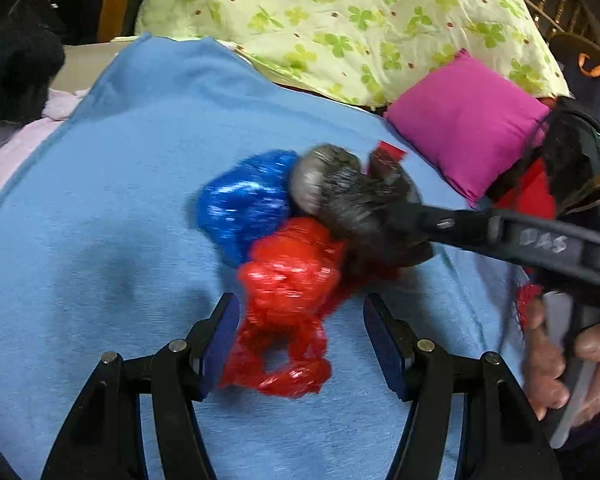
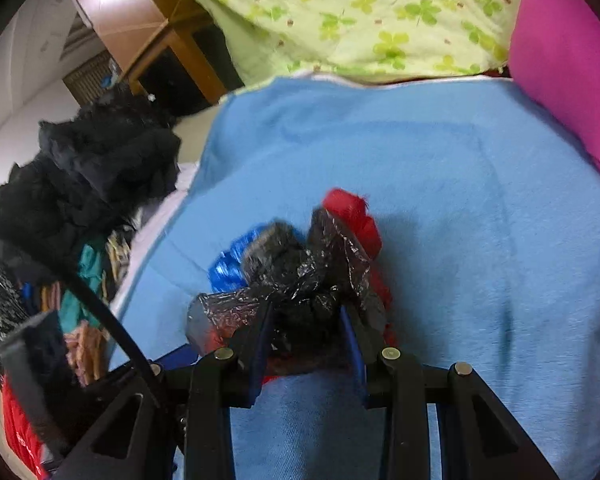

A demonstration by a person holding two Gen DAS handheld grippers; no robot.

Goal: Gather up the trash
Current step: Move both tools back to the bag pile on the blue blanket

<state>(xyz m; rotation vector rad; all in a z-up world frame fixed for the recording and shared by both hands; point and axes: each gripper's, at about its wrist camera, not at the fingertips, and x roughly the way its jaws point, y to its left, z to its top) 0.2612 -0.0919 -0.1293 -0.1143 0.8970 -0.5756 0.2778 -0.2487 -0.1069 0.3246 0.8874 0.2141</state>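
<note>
Three crumpled bags mid-frame on blue blanket (image 1: 100,208) | right gripper (image 2: 306,320) pinching black bag (image 2: 296,280), likely adding it beside blue bag (image 1: 244,200) | left gripper (image 1: 302,344) spread around red bag (image 1: 288,300), not yet pinching

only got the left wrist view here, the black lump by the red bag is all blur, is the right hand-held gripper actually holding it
Observer: Yes. In the right wrist view the right hand-held gripper is shut on the black plastic bag.
Operator: anything off past the left edge of the blue blanket
Observer: A pile of black clothing sits beside the blue blanket.
Operator: and further back
Observer: A wooden cabinet stands behind that pile.
</note>
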